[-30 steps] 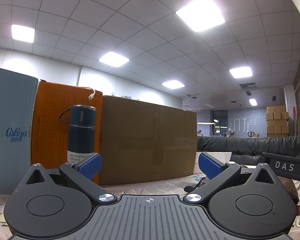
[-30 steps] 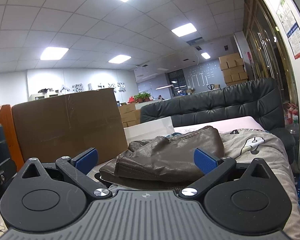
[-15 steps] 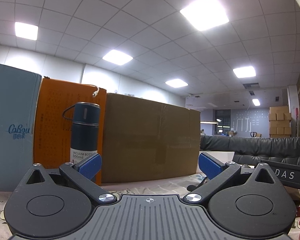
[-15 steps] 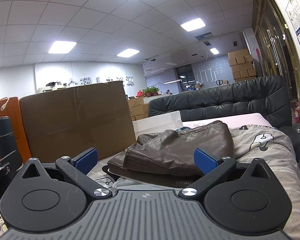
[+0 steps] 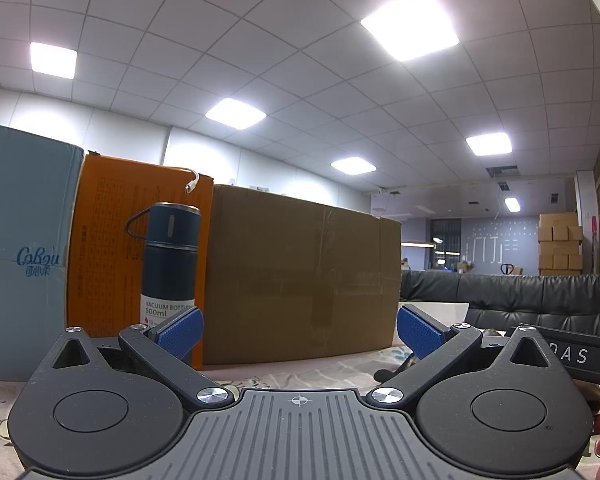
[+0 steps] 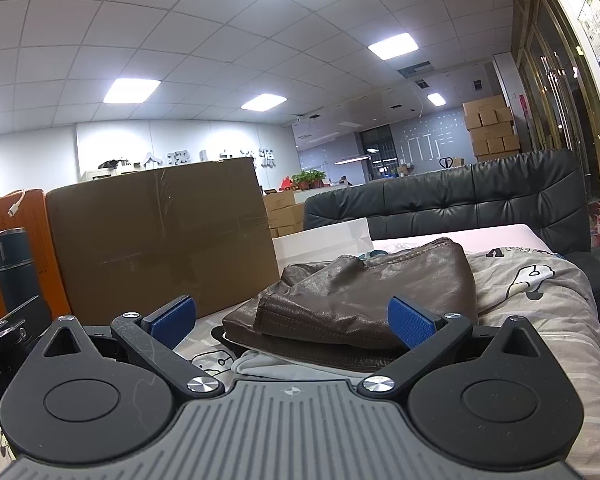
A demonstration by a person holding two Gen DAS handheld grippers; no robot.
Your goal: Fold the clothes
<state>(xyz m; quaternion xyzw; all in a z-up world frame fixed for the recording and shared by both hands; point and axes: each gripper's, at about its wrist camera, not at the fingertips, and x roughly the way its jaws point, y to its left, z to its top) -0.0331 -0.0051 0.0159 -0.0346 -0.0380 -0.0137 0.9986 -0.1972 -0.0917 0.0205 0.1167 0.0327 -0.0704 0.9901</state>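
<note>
The brown leather jacket lies folded on the printed sheet covering the surface, at 12 to 1 o'clock from the right gripper, with a pale garment under its near edge. That gripper's blue pads stand wide apart, holding nothing. A cardboard box stands at 11 o'clock, a dark sofa behind. The left gripper is likewise spread and empty, facing the box; a bottle stands upright at its 10 o'clock before an orange box.
</note>
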